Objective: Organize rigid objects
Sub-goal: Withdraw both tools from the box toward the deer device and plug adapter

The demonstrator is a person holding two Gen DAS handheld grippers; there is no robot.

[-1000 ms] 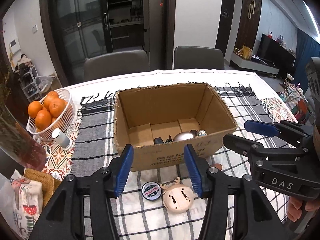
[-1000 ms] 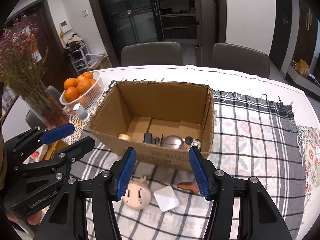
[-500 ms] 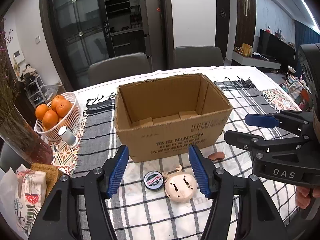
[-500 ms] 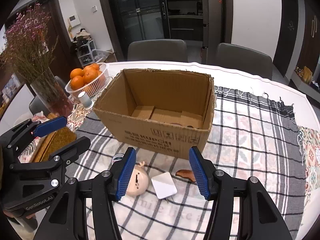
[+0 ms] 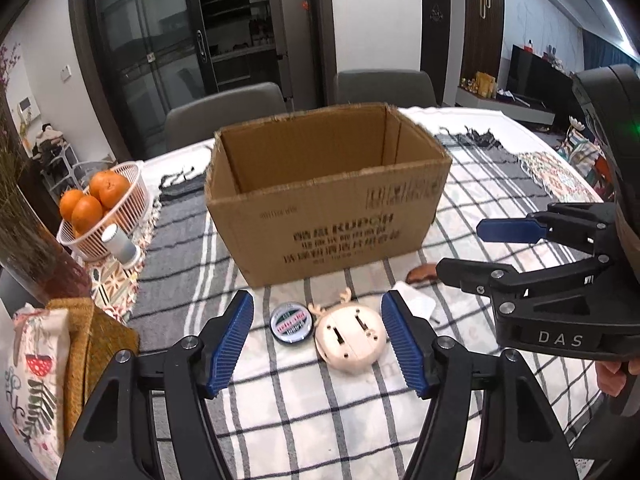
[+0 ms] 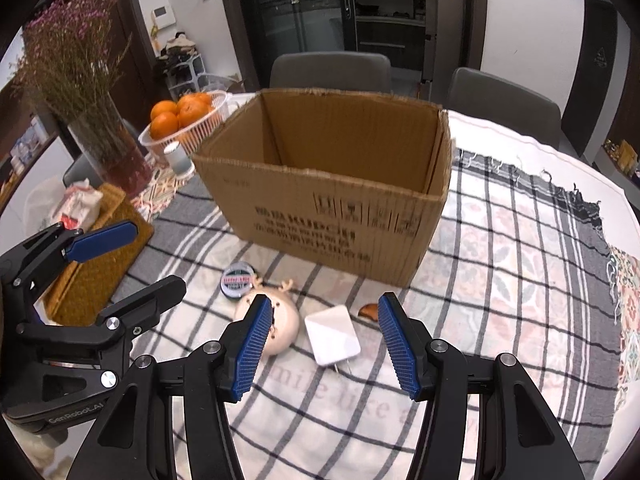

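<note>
Four small items are lying unpacked before the cardboard box (image 5: 328, 200): a round tin (image 5: 291, 322), a deer-shaped toy (image 5: 351, 338), a white charger (image 6: 332, 335) and a brown piece (image 6: 369, 311), while the left tongs (image 5: 317, 338) are opening empty around the tin and toy and the right tongs (image 6: 325, 346) are hovering released over the charger.

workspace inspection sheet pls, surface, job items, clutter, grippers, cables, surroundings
surface: table under a checked cloth.
job's things: open cardboard box; in front of it a round tin, a beige deer-shaped piece, a white charger and a small brown piece.
clutter: basket of oranges, vase of dried flowers, printed pouch.
grippers: left gripper opening, nothing between its pads; right gripper open over the charger.
cables: nothing seen.
surroundings: two grey chairs, glass doors.
</note>
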